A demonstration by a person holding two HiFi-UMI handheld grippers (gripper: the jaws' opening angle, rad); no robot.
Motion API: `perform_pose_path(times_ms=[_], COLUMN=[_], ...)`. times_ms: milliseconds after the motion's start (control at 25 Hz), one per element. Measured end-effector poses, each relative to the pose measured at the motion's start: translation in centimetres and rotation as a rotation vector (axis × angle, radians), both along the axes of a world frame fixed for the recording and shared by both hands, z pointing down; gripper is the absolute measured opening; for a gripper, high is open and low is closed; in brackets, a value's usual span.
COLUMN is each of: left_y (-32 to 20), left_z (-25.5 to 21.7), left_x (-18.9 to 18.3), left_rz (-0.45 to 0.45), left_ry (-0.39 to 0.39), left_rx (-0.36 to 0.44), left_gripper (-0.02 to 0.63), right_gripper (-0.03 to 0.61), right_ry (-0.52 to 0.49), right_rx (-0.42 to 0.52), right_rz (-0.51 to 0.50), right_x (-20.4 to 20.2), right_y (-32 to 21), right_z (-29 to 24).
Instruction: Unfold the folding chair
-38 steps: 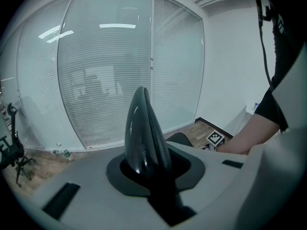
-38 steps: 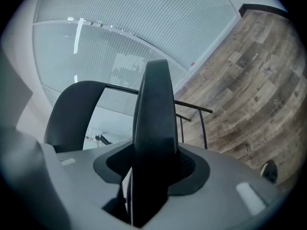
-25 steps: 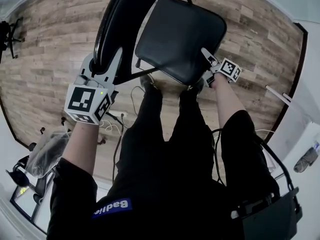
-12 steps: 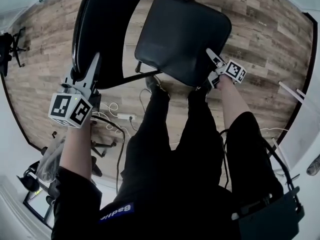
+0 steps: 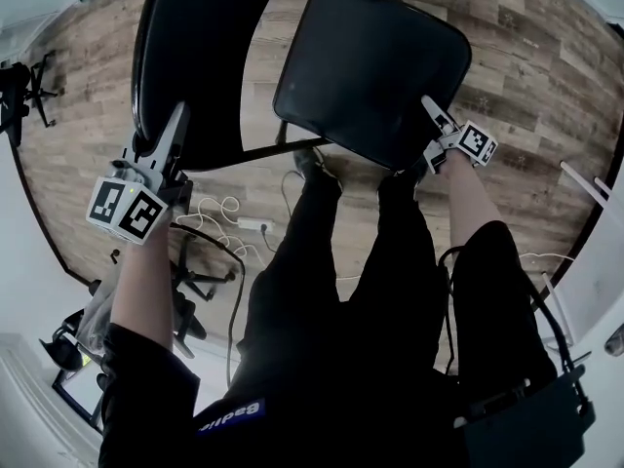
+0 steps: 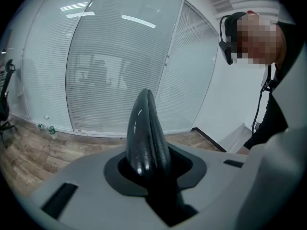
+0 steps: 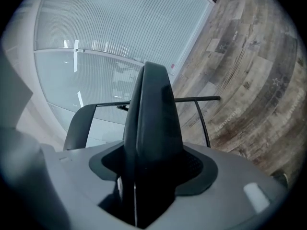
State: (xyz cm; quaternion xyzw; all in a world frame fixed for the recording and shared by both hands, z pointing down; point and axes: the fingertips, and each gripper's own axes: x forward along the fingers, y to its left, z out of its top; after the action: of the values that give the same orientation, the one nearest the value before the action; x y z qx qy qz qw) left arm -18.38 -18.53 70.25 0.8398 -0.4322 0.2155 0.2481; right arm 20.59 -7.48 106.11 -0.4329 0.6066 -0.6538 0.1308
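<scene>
- Head view: the left gripper (image 5: 168,130) is clamped on the rim of the backrest (image 5: 195,57), which spreads away beyond its fingertips. The right gripper (image 5: 435,123) has the near corner of the seat (image 5: 370,66) between its jaws. The chair looks nearly open, so the step is to steady the back with one hand while the other presses the seat fully down.
- Left gripper view: the backrest's glossy edge fills the gap between the fingers, pads on both sides. That grip should hold firm and upright, so the frame does not swing toward the person's legs.
- Right gripper view: the seat's edge stands between the fingers, and the jaws are easing apart around it. The frame tube (image 7: 192,99) runs across just past the tips. I would push down evenly and let go only once the seat stops.
</scene>
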Motion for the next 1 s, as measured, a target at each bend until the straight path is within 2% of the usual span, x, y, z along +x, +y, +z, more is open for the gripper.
perform_pose_path(times_ms=[120, 240, 400, 560, 640, 680, 840, 1000], left_y=[-0.2, -0.2, -0.2, -0.2, -0.3, -0.4, -0.6, -0.5], left_z=[0.9, 1.7, 2.0, 2.2, 2.3, 2.3, 2.0, 0.1], left_x=[-0.6, -1.0, -1.1, -1.2, -1.4, -1.6, -2.1, -2.9], left_rz=[-0.003, -0.001, 0.003, -0.003, -0.021, -0.029, -0.043, -0.117], left_ry=[0.012, 0.030, 0.047, 0.045, 0.032, 0.022, -0.064, -0.111], left_rx=[-0.003, -0.012, -0.019, -0.021, -0.034, -0.038, -0.033, -0.034], left_gripper=[0.101, 0.101, 0.101, 0.101, 0.125, 0.139, 0.182, 0.204], right_gripper=[0.279, 0.285, 0.294, 0.307, 0.416, 0.447, 0.449, 0.449], right_ry=[-0.006, 0.027, 0.033, 0.033, 0.107, 0.147, 0.293, 0.353], right_rx=[0.033, -0.035, -0.064, -0.002, -0.017, -0.040, -0.090, -0.118], right_rz=[-0.002, 0.031, 0.031, 0.009, 0.021, 0.035, 0.042, -0.025], right_x=[0.0, 0.8, 1.2, 1.1, 1.6, 2.0, 2.8, 2.3], right_y=[-0.2, 0.9, 1.5, 0.7, 0.9, 1.2, 1.9, 4.0], right_z=[1.0, 2.3, 3.1, 2.7, 2.8, 2.9, 0.5, -4.3])
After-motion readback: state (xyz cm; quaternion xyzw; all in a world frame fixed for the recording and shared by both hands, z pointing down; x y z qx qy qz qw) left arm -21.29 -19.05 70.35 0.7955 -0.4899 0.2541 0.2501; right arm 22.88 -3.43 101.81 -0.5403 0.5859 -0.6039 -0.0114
